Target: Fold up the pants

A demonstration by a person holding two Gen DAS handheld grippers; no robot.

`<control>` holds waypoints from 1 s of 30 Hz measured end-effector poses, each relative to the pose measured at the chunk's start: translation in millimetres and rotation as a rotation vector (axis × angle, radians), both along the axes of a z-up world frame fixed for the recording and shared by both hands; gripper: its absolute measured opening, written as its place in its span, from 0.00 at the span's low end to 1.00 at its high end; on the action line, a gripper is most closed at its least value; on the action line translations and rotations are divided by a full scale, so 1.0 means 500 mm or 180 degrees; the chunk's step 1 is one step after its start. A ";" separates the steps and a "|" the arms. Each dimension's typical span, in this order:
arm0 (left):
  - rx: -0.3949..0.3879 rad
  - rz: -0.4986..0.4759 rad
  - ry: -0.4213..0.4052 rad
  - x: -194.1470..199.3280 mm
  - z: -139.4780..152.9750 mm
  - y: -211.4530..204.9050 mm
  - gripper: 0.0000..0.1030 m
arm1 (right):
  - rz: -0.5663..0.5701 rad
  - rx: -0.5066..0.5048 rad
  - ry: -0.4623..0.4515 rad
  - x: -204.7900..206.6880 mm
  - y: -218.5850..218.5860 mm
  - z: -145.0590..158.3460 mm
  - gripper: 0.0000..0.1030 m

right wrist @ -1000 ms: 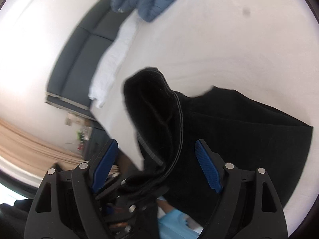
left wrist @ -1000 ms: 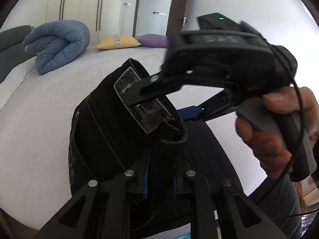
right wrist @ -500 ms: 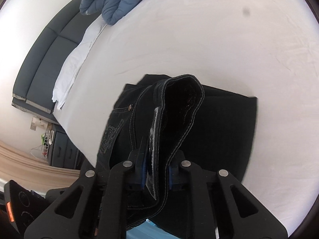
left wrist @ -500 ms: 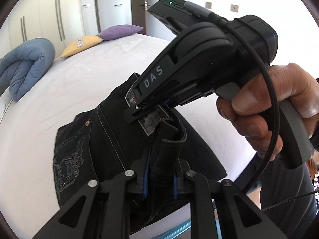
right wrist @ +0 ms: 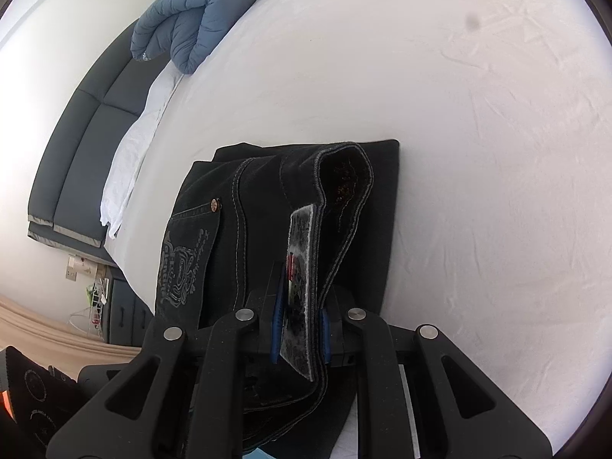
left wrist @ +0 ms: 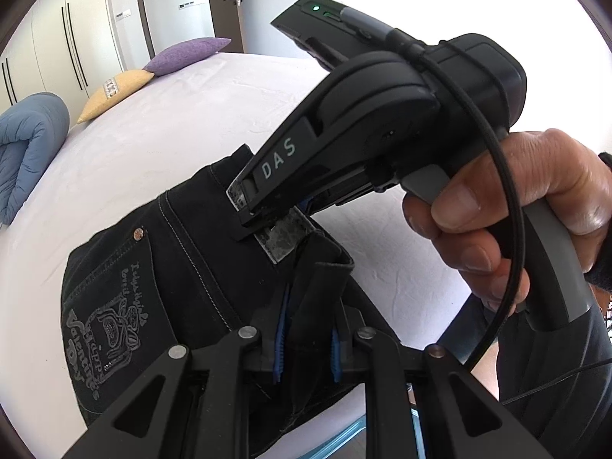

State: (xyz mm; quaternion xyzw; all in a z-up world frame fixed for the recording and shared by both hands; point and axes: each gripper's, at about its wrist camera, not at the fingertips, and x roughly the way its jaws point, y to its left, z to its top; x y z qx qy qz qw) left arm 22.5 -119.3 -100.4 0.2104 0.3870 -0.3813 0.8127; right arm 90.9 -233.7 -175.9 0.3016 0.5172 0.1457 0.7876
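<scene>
Black denim: jeans (left wrist: 183, 267), folded stack near bed edge on white sheet (right wrist: 440, 95); waistband end lifted, rest lies flat.
Details: back pocket w/ printed graphic (left wrist: 103, 329), copper rivet (left wrist: 138, 234), grey waistband patch (right wrist: 302, 267).
L gripper (left wrist: 306, 348): jaws clamped on a waistband fold, blue pads pressed to cloth both sides.
R gripper (right wrist: 298, 329): jaws together on waistband right at the patch; in left-wrist view its finger tip sits over the patch, person's right hand (left wrist: 516, 222) squeezing the trigger handle.
Spacing: both grips close together on same waistband edge, R just beyond L.
Step (judged): mid-fold; waist end pinched up w/ both grippers, prob. ready to carry over the layer beneath or square up the stack. How far along can't be told for sure, legs' ends hidden.
Next move needs: keep both clamps tight, move them together & level so the band doesn't twist, lay edge flush w/ lower layer, then release.
Risk: thick denim may slip from pads; stack sits near mattress edge, a pull toward person could drag it off.
Background: blue duvet roll (right wrist: 199, 15), yellow (left wrist: 114, 93) & purple (left wrist: 187, 53) cushions at far end, well apart.
</scene>
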 end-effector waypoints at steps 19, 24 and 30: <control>-0.0659 0.0476 0.0132 0.091 0.072 0.157 0.76 | -0.0414 0.0677 -0.0360 -0.090 -0.103 0.050 0.26; -0.0622 0.0755 0.0430 0.159 0.006 0.209 0.58 | 0.0139 0.0517 -0.0169 -0.078 -0.001 0.018 0.26; -0.0735 0.0963 0.0856 0.194 -0.052 0.252 0.30 | -0.0106 0.0596 0.0136 -0.103 -0.026 -0.088 0.00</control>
